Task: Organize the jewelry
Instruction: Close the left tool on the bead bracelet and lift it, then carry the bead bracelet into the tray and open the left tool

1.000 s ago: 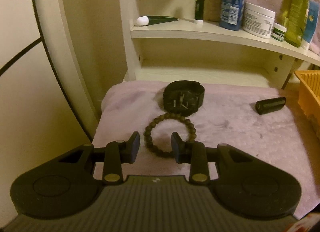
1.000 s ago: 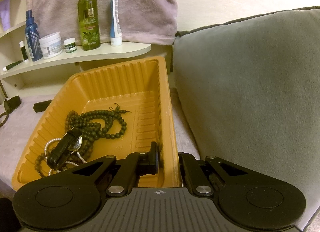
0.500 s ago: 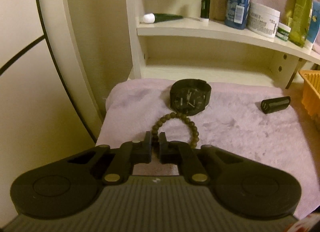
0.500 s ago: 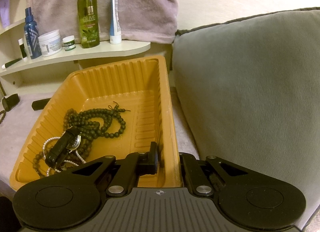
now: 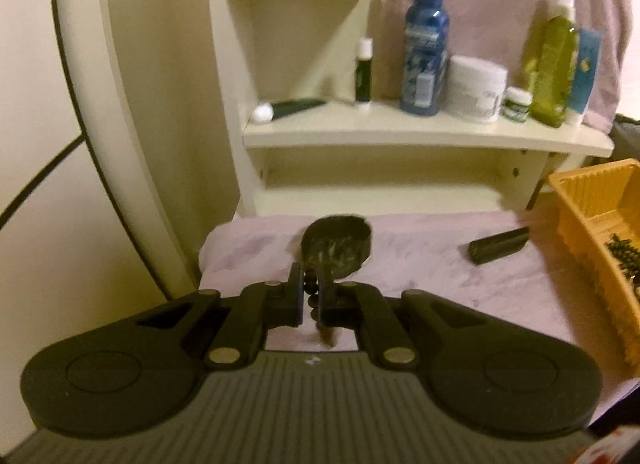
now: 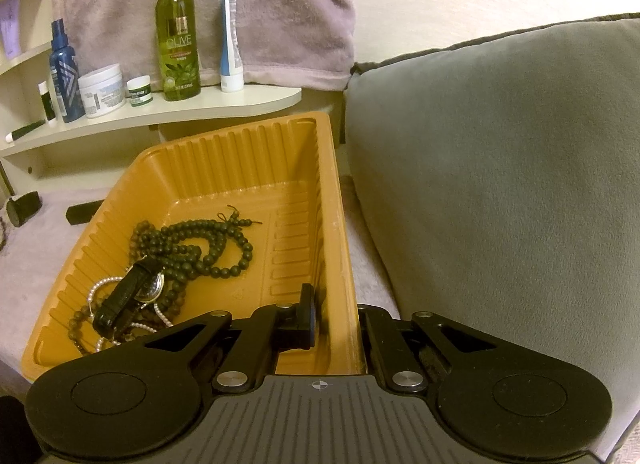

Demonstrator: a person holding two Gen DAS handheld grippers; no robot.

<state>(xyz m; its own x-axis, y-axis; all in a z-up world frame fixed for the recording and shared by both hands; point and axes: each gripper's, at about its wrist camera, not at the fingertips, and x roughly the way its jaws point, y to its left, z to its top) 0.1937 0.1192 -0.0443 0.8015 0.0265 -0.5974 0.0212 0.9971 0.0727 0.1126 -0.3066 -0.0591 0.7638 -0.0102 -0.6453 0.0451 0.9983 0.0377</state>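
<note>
Two grippers showed: the left gripper (image 5: 311, 296) had its fingers pinched tight on a dark bead bracelet (image 5: 311, 289), which hung between them above the lilac cloth (image 5: 420, 268), just in front of a black watch (image 5: 338, 250). The right gripper (image 6: 336, 320) was clamped on the near right wall of an orange tray (image 6: 340, 224), one finger inside, one outside. Inside the tray lay a green bead necklace (image 6: 208, 244), a pearl strand (image 6: 105, 284) and a strap watch (image 6: 132, 292).

Two watches (image 5: 338, 242) (image 6: 136, 290), one orange tray (image 6: 340, 200), one blue bottle (image 5: 425, 44), two jars (image 5: 476, 88) (image 5: 517, 103).
</note>
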